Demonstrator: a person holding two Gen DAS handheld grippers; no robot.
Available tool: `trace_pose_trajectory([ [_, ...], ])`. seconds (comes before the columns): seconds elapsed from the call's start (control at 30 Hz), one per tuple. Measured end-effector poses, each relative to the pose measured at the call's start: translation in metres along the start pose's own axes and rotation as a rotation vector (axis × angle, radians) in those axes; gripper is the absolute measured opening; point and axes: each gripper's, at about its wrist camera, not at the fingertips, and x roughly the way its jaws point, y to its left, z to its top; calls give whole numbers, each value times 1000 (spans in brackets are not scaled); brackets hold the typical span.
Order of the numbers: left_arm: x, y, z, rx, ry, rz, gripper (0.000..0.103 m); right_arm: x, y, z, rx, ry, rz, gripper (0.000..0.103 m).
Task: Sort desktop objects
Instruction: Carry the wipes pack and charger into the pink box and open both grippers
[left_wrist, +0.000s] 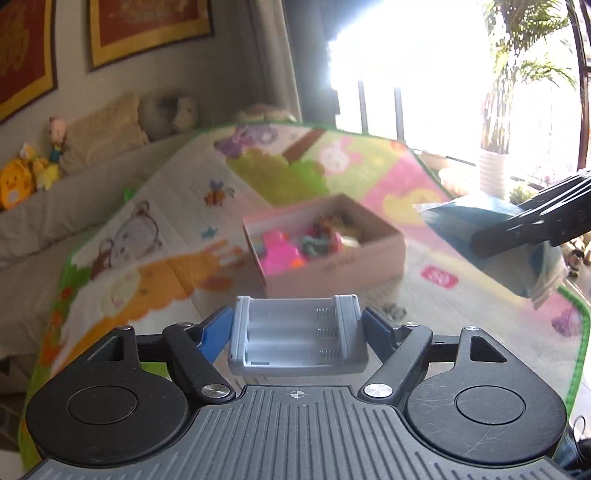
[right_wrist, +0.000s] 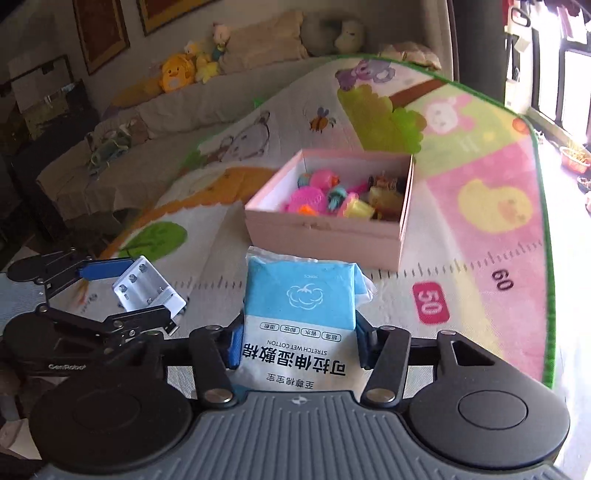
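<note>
My left gripper (left_wrist: 297, 334) is shut on a clear plastic battery holder (left_wrist: 295, 332) with metal springs and holds it above the play mat. It also shows in the right wrist view (right_wrist: 147, 290) at the left. My right gripper (right_wrist: 297, 345) is shut on a blue and white pack of wet cotton pads (right_wrist: 301, 317), held above the mat; the pack also shows in the left wrist view (left_wrist: 491, 236) at the right. A pink cardboard box (right_wrist: 325, 232) with several colourful toys in it stands on the mat ahead of both grippers, and in the left wrist view (left_wrist: 332, 269).
A colourful children's play mat (right_wrist: 480, 258) with a green border covers the surface. A beige sofa (right_wrist: 192, 107) with plush toys runs along the back left. A bright window and potted plants (left_wrist: 495, 162) are at the right.
</note>
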Motion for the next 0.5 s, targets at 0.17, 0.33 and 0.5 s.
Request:
trace_pose_trajectory([
  [0.17, 41, 4, 70, 18, -85, 31, 81, -48, -12, 54, 6, -195, -5, 54],
  [0.33, 122, 6, 107, -44, -99, -24, 95, -34, -28, 83, 4, -248, -80, 54],
  [0.5, 155, 36, 69, -182, -10, -24, 96, 8, -57, 90, 54, -163, -148, 54],
])
